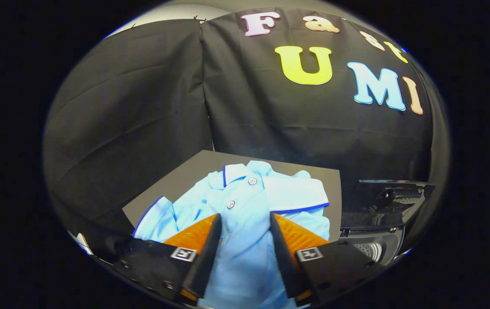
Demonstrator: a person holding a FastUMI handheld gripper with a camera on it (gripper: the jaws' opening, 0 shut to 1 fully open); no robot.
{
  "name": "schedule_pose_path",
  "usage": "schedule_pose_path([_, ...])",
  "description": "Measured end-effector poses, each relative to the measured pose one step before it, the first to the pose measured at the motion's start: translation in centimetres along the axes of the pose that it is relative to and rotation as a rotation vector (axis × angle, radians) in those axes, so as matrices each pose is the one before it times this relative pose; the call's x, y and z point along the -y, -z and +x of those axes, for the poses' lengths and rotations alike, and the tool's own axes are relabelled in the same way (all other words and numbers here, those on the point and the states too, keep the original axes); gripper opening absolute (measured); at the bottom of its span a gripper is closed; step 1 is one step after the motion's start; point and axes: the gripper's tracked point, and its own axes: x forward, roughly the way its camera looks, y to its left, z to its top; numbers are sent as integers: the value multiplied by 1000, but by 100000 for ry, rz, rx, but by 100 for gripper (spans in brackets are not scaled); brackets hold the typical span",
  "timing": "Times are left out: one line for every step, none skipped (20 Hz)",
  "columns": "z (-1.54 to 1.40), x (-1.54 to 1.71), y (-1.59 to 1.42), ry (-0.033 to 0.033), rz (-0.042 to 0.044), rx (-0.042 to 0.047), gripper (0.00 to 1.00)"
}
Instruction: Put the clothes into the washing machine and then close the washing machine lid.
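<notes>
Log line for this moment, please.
gripper: fingers either side of shirt, grip unclear | shirt: on table | washer: lid open, beside table

light blue shirt (245,240) – darker blue trim, white buttons, dark grey table (176,180), black washing machine (382,210)

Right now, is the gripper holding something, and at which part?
The gripper has the light blue shirt between its fingers, at the front just below the buttons. Whether both fingers press it cannot be told.
</notes>
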Motion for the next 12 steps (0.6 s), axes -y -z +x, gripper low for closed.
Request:
schedule_pose_path([-94, 74, -10, 221, -1132, -553, 42])
schedule_pose_path([-154, 107, -513, 434, 857, 2639, 33])
schedule_pose_path([-248, -36, -460, -442, 900, 1953, 20])
schedule_pose_path([-119, 256, -508, 1333, 417, 3262, 8])
schedule_pose_path([-452, 504, -901, 1357, -1666, 4199, 2])
schedule_pose_path([-275, 67, -603, 954, -2621, 1680, 1])
schedule_pose_path([-243, 118, -653, -34, -888, 1643, 1])
schedule_pose_path([-248, 18, -329, -238, 698, 1623, 1])
schedule_pose_path([-328, 318, -504, 112, 1336, 1547, 2])
schedule_pose_path([-329, 360, -371, 210, 897, 1010, 1])
schedule_pose_path([-329, 413, -612, 406, 424, 1533, 2])
schedule_pose_path([-290, 453, -510, 690, -467, 894, 1])
